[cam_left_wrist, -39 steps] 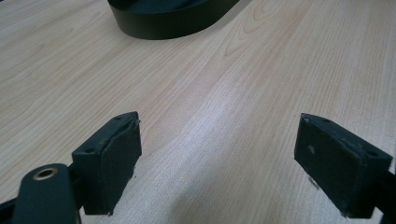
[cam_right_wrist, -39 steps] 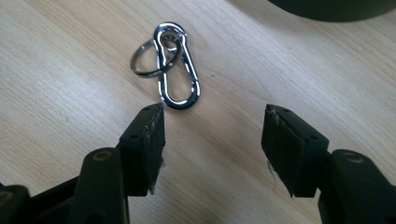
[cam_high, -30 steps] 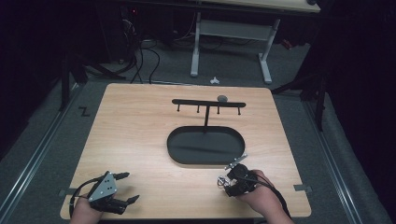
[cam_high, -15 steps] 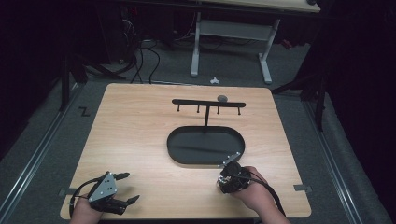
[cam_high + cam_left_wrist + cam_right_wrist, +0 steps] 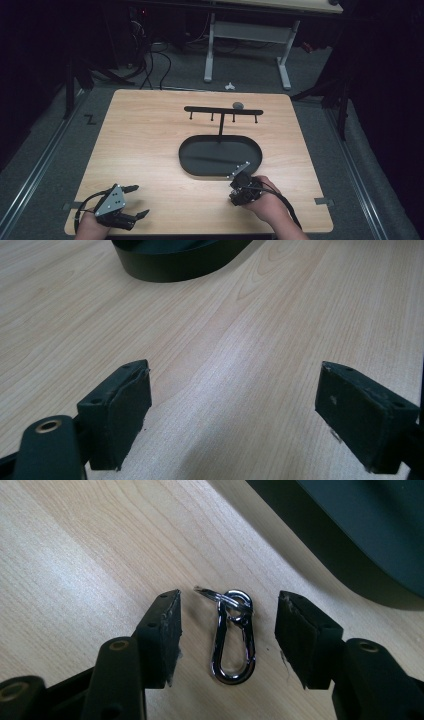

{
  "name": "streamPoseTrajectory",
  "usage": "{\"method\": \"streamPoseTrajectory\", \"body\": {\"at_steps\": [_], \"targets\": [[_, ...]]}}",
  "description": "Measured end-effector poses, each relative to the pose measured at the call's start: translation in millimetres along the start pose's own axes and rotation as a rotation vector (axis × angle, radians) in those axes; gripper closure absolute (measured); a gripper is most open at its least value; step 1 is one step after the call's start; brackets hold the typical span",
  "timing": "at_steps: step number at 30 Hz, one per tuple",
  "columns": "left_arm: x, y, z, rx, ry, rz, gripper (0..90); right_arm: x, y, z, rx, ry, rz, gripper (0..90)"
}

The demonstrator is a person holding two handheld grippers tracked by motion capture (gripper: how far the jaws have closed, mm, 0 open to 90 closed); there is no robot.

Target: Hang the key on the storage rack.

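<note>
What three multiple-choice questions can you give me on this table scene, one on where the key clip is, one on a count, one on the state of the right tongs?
1. Where does the metal clip lie?
A. in the black oval tray
B. on the wooden table between the right tongs' jaws
C. hung on the rack

2. How many pegs hang from the black rack?
A. two
B. four
C. six

3. How are the right tongs set?
A. shut on the clip
B. open, pads clear of the clip
C. shut and empty

Answers: 1 B, the right gripper view shows the clip flat on the table beside the tray. 2 B, four short pegs show under the bar. 3 B, wood shows on both sides of the clip, though the jaws have just been closing.
</note>
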State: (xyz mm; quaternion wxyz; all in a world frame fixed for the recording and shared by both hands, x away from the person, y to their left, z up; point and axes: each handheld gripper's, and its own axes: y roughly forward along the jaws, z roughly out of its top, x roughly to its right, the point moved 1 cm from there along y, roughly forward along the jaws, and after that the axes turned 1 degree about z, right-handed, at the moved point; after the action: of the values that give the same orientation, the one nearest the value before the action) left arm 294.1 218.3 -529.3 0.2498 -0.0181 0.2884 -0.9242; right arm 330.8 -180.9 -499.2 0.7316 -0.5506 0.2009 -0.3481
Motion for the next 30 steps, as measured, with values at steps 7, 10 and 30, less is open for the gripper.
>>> {"method": "streamPoseTrajectory", "body": {"at_steps": [7, 10, 30], "targets": [[0.0, 0.1, -0.1, -0.001, 0.000, -0.001, 15.3, -1.7, 1.5, 1.6, 0.003, -0.020, 0.008, 57.1], [0.1, 0.0, -0.1, -0.002, 0.001, -0.001, 15.3, -1.3, 0.6, 1.2, 0.004, -0.022, 0.012, 62.0], [0.1, 0.3, -0.1, -0.003, 0.001, 0.000, 15.3, 6.0, -6.8, -2.8, 0.004, 0.036, 0.057, 87.2]]}}
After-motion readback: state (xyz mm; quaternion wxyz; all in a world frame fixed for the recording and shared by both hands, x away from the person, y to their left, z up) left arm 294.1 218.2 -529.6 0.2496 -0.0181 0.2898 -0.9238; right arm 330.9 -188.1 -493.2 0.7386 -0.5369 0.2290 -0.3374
